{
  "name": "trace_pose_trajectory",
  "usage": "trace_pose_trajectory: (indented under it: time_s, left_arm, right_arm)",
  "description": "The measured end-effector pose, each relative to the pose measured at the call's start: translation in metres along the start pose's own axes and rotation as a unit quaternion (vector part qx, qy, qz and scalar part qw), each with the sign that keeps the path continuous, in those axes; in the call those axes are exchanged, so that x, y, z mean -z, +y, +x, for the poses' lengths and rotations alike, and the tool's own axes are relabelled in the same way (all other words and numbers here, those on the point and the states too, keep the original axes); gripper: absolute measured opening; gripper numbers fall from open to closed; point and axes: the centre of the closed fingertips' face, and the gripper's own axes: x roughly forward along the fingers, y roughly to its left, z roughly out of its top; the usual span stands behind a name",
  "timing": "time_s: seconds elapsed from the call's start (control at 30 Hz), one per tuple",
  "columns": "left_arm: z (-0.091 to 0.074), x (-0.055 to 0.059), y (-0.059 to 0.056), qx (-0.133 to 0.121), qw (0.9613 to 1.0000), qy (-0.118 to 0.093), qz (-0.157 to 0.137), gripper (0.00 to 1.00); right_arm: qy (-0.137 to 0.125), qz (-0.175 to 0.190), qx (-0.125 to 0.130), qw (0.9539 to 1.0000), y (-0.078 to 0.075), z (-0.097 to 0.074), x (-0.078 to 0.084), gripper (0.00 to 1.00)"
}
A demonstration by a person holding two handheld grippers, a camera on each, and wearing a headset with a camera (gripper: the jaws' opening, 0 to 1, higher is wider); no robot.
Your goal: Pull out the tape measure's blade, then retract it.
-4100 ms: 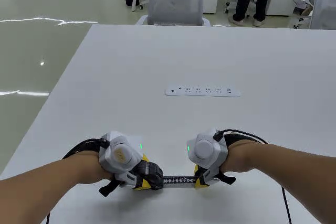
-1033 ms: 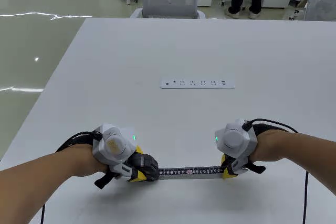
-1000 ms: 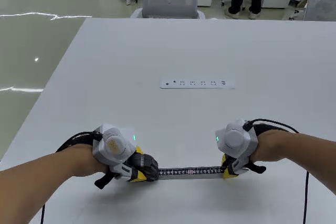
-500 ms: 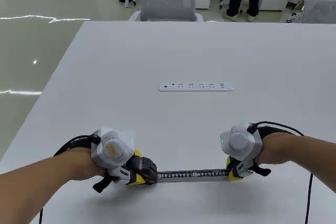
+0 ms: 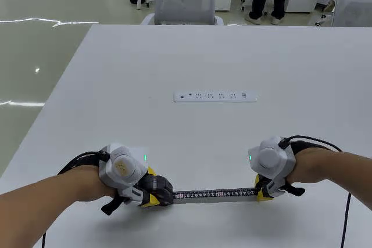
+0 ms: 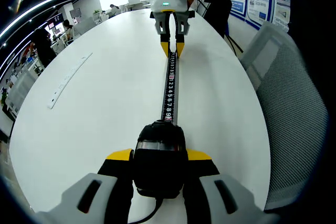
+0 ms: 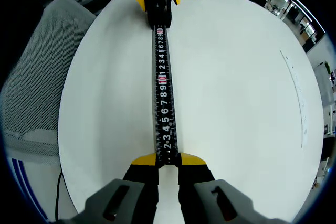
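The left claw (image 6: 159,156) clamps the tape measure case (image 5: 160,188). The right claw (image 7: 168,159) pinches the blade (image 7: 163,87) tip. The blade stretches between the two claws, so the pull-out looks underway and retracting is not yet done.

Tape measure case (image 6: 160,150): black, rounded body, clamped between the yellow tips of my left claw (image 5: 153,194). It sits low on the white table (image 5: 203,50), near the table's near edge.

Blade (image 7: 163,103): out of the case, straight and level, running low along the tabletop. Dark face, pale numerals, a red 10 about midway. Its free end is pinched between the yellow tips of my right claw (image 7: 168,159).
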Motion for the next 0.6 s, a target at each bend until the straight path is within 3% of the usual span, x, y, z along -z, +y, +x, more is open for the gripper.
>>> trace_pose_trajectory:
  time_s: [0.6]
  left_arm:
    - [0.0, -0.001, 0.0, 0.0, 1.0, -0.001, -0.001, 0.31]
  right_arm:
    - [0.006, 0.013, -0.001, 0.9999, -0.002, -0.005, 0.014, 0.13]
